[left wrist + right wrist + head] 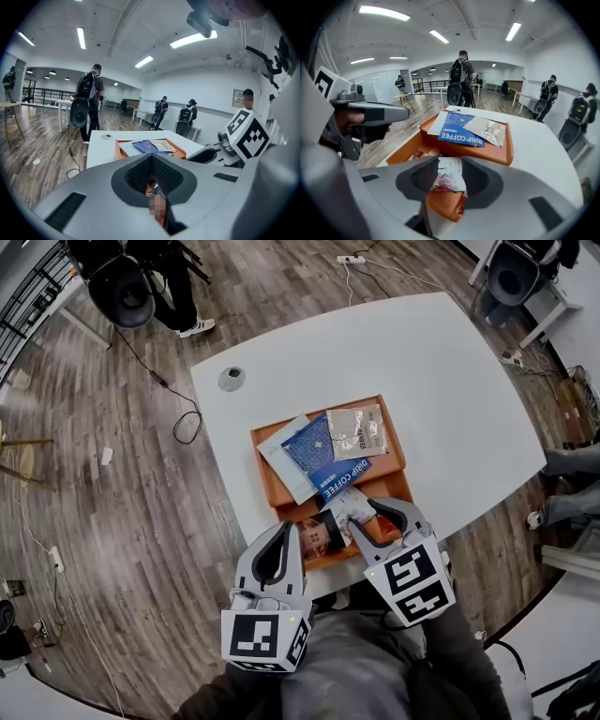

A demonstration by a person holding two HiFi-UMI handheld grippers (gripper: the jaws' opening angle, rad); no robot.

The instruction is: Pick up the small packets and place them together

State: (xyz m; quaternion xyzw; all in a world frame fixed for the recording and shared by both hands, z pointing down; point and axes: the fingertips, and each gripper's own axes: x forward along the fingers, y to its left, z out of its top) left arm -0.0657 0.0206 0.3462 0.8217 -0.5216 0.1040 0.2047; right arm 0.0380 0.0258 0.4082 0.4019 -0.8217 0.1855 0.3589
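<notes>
Where tray (392, 486) ends, tool (447, 174) grips packet (450, 166).

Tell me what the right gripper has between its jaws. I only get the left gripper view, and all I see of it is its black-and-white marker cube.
Observer: A small white packet with pink print sits between the jaws of the right gripper, its side edges against both pads.
Operator: Where is that over the tray?
Observer: Over the near one of the two compartments of the orange rectangular tray.
Operator: What's printed on the blue packet?
Observer: The flat blue packet reads DRIP COFFEE in white letters.
</notes>
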